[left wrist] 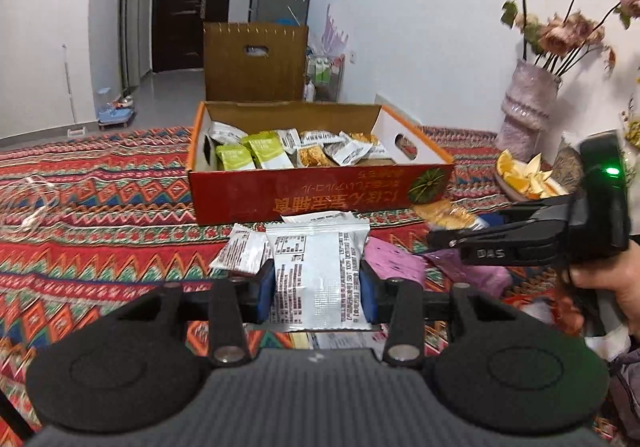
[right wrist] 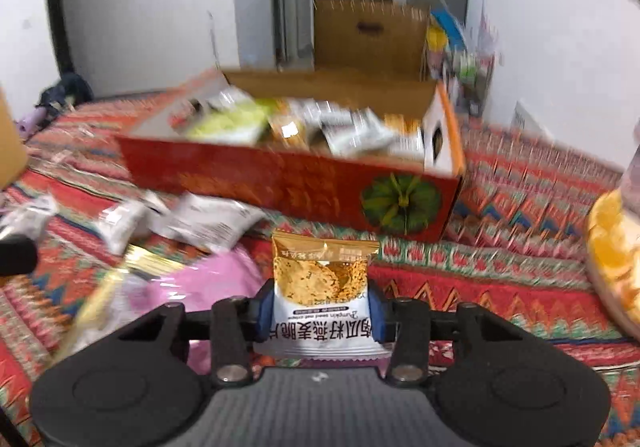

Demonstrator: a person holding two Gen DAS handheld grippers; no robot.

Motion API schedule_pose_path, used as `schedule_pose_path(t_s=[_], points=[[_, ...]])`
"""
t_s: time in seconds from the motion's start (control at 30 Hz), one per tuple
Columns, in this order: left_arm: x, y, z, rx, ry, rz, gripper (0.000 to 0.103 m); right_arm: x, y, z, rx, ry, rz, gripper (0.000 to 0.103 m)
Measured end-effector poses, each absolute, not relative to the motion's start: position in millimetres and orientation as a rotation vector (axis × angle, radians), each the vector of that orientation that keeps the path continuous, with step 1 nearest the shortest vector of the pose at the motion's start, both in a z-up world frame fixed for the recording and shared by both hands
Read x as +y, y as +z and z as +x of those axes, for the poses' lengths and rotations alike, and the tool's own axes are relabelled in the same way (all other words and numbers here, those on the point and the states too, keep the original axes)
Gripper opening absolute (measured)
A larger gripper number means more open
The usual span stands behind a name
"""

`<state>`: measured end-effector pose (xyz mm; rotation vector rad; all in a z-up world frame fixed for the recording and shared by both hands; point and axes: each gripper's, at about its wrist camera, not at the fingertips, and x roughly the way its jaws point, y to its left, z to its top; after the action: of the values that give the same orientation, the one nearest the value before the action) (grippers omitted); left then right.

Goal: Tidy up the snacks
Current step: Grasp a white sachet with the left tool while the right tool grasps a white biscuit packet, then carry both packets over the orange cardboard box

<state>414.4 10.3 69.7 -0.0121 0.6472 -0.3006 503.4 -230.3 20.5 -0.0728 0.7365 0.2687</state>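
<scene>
A red cardboard box (left wrist: 304, 195) with several snack packets inside stands on the patterned cloth ahead; it also shows in the right wrist view (right wrist: 280, 187). My left gripper (left wrist: 318, 293) is shut on a white snack packet (left wrist: 318, 271), printed back facing up, held in front of the box. My right gripper (right wrist: 322, 311) is shut on a gold-and-white crisp packet (right wrist: 322, 283), also in front of the box. The right gripper also shows in the left wrist view (left wrist: 436, 241), to the right of my left gripper. Loose white packets (right wrist: 200, 223) lie on the cloth to the left.
A pink bag (right wrist: 208, 283) and a yellow-edged packet (right wrist: 140, 267) lie near the right gripper. A plate of orange slices (left wrist: 524, 175) and a vase of dried flowers (left wrist: 528, 107) stand at the right. A tall brown carton (left wrist: 256, 59) stands behind the box.
</scene>
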Motion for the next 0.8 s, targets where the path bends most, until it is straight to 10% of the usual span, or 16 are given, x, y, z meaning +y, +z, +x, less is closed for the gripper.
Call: schedule_pose_path(t_s=[0.8], points=[[-8, 74, 227, 0.619, -0.264, -0.091, 0.042, -247, 47, 232, 0.643, 0.403, 0.010, 0.044]])
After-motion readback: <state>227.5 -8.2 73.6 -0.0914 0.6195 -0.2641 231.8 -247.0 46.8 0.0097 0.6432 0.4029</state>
